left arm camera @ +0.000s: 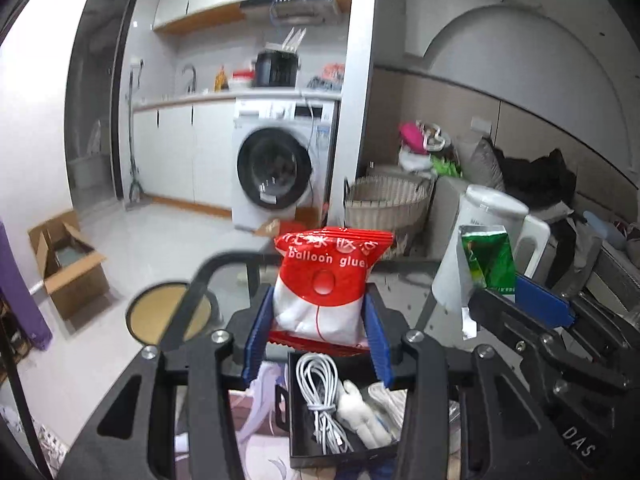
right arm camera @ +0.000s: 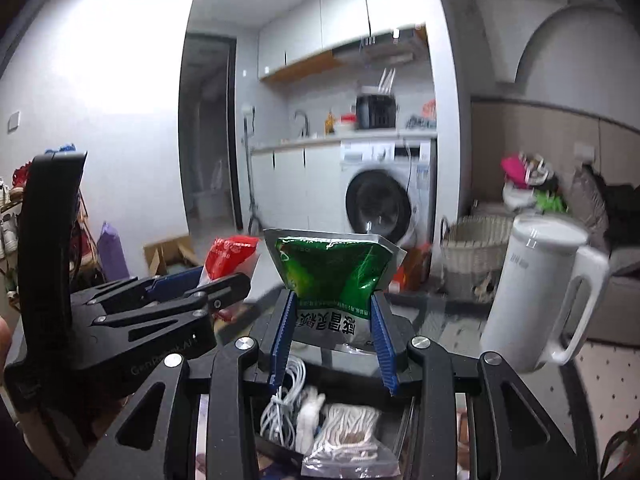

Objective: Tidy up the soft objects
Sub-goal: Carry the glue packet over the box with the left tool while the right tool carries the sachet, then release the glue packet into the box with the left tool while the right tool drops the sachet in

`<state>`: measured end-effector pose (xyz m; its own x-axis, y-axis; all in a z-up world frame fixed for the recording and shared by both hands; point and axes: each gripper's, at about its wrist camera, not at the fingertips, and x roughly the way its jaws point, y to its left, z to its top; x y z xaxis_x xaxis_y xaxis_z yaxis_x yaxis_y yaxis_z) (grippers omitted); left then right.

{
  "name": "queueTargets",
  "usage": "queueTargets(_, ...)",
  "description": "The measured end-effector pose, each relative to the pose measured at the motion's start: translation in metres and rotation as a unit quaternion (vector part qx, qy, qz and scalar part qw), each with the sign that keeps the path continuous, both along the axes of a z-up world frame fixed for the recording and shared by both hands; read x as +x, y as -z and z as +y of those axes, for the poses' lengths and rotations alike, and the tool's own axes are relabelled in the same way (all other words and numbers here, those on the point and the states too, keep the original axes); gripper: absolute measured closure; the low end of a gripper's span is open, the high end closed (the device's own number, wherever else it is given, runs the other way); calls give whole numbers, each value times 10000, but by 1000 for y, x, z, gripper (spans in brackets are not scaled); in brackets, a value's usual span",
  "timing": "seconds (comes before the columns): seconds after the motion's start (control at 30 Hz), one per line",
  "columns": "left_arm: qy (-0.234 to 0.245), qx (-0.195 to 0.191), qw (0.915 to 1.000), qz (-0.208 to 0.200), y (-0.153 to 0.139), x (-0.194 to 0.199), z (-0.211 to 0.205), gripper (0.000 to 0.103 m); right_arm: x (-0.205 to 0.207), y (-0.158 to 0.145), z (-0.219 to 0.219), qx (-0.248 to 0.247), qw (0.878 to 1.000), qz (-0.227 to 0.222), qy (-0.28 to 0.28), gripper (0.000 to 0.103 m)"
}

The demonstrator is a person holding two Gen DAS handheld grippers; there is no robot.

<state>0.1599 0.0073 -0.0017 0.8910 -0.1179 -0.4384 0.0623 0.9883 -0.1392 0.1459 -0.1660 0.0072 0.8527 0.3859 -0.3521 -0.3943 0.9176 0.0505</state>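
White walls and pale floor (left arm camera: 168,236); washing machine (left arm camera: 280,168) under a counter; wicker basket (left arm camera: 386,204) beside it.

Left wrist view: set just behind the left claw (left arm camera: 318,332), looking forward and slightly down along its 2 blue fingers (left arm camera: 256,336), close over a black tray (left arm camera: 298,420). Right wrist view: same arrangement behind the right claw (right arm camera: 334,336), placed to the right of the other. Both face the washing machine (left arm camera: 276,168), far across the floor. Shared by the 2: tray, white kettle (right arm camera: 532,292), wicker basket (left arm camera: 384,204), each other's claw. Tilted alike, probably; blur hampers judging.
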Motion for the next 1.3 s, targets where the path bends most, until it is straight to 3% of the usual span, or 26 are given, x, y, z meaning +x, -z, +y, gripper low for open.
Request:
queueTargets(0.3,266,40,9927,1172,38,38,-20,60,36,38,1,-357,9949,939,29,66)
queueTargets(0.57,362,188,9846,1701,58,50,-36,60,55,65,-1,-497,9840,1708,-72,66)
queueTargets(0.67,327,290,9827,1802,62,53,-37,60,61,71,-3,-556,9817,1820,-59,66)
queueTargets(0.9,438,11,9751,2174,71,57,-32,60,72,83,-4,-579,9715,2298,-36,65)
queueTargets(1.0,394,131,9738,2238,72,57,-35,60,76,89,-6,-620,9676,2448,-11,65)
queueTargets(1.3,340,190,9712,2350,75,58,-34,59,80,93,-7,-642,9654,2526,-51,61)
